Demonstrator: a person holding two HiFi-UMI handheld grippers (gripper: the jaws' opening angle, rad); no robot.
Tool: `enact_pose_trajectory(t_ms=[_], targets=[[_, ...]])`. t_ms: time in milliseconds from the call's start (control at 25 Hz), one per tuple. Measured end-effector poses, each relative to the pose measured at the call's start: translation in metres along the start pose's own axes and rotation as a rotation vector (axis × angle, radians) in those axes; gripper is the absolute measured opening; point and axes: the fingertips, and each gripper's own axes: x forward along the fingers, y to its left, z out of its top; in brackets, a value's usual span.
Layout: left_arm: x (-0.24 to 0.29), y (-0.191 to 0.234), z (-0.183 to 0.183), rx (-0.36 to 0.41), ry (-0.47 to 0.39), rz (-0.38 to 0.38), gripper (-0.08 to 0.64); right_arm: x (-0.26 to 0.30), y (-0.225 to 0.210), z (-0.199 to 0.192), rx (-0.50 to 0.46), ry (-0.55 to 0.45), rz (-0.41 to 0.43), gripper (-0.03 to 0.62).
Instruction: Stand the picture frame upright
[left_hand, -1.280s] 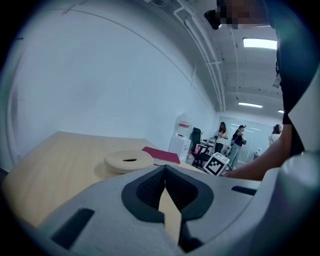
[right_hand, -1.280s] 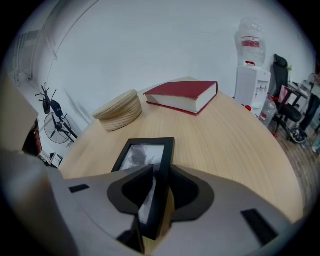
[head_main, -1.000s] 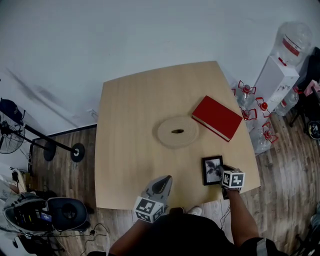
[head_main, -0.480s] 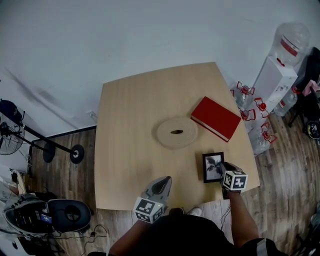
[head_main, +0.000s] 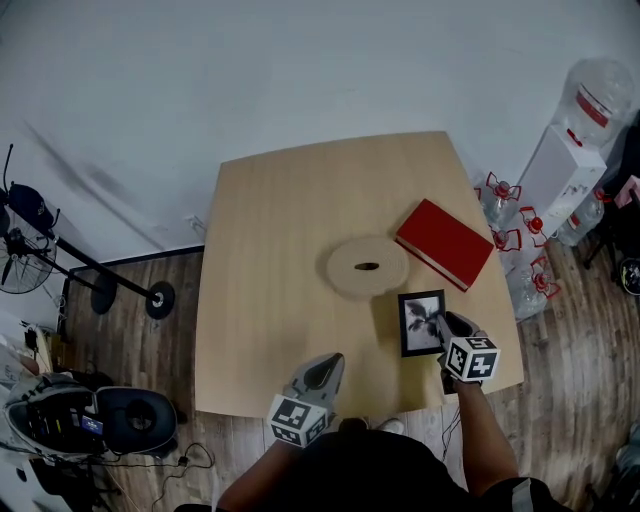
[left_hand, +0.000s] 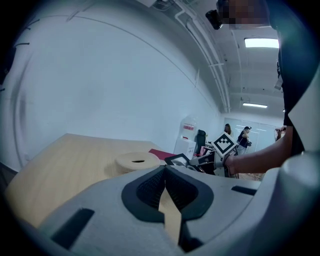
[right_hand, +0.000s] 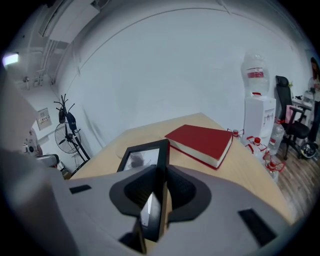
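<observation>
A small black picture frame (head_main: 421, 323) with a grey photo is near the right front of the wooden table (head_main: 270, 250), just in front of the round disc. My right gripper (head_main: 444, 326) is shut on the frame's right edge. In the right gripper view the frame (right_hand: 145, 160) stands edge-on between the pads, and its far end points at the wall. The left gripper view shows the frame (left_hand: 177, 160) raised at an angle off the tabletop. My left gripper (head_main: 322, 365) hovers at the table's front edge, shut and holding nothing.
A red book (head_main: 445, 243) lies behind the frame at the right. A round wooden disc (head_main: 367, 267) with a slot sits mid-table. Water bottles (head_main: 515, 240) and a dispenser (head_main: 560, 165) stand on the floor at the right, and a fan (head_main: 25, 265) at the left.
My right gripper has carried the frame inward from the right edge toward the disc, and its far end has lifted. My left gripper has stayed where it was.
</observation>
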Motion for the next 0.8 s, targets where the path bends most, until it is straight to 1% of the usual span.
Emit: enact_pose_trajectory(t_ms=[280, 400, 520, 640, 800], targets=[[-0.026, 0.026, 0.0, -0.019, -0.013, 0.086, -0.005, 0.031, 0.036, 0.012, -0.004, 0.001, 0.066, 0.071], [-0.035, 0.038, -0.005, -0.029, -0.008, 0.109, -0.005, 0.049, 0.053, 0.013, -0.012, 0.006, 0.089, 0.071], [-0.042, 0.047, -0.006, -0.03, 0.013, 0.122, -0.005, 0.066, 0.068, 0.011, -0.022, 0.021, 0.103, 0.071], [-0.051, 0.059, -0.004, -0.033, 0.004, 0.143, -0.005, 0.078, 0.081, 0.007, -0.022, 0.033, 0.11, 0.071], [-0.061, 0.071, -0.011, -0.04, 0.012, 0.163, -0.005, 0.092, 0.092, 0.0, -0.014, 0.046, 0.108, 0.071]])
